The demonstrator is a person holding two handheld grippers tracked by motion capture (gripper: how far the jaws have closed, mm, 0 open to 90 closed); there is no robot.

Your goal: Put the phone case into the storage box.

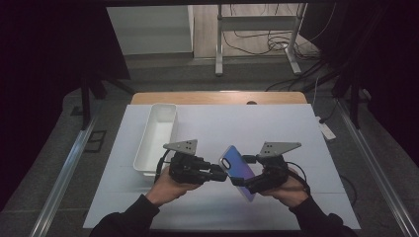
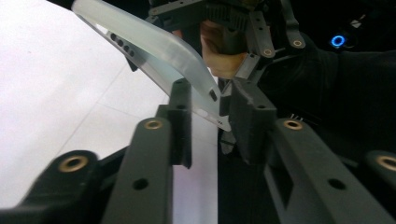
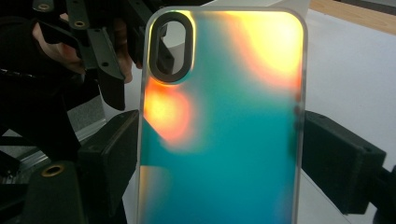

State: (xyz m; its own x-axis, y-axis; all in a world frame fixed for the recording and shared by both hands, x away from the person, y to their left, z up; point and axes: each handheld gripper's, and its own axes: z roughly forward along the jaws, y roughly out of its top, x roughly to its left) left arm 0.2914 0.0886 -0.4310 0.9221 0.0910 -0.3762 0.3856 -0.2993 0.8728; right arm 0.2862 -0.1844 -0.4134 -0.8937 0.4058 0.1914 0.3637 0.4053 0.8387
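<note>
An iridescent phone case [image 1: 237,170] with clear edges is held tilted above the white sheet. My right gripper [image 1: 247,182] is shut on it, its pads pressing the case's two long sides [image 3: 224,116]. The camera cutout [image 3: 170,46] points up and away. My left gripper [image 1: 225,174] comes in from the left, and its two pads close on the case's lower corner [image 2: 212,100]. Both pads touch that clear rim. The other hand and its gripper [image 2: 233,42] hold the case [image 2: 159,46] farther back.
A long white bin [image 1: 157,136] stands on the white sheet [image 1: 276,128] at the left, just beyond my left hand. The wooden table edge [image 1: 217,97] runs along the back. Dark floor, metal stand legs and cables lie beyond.
</note>
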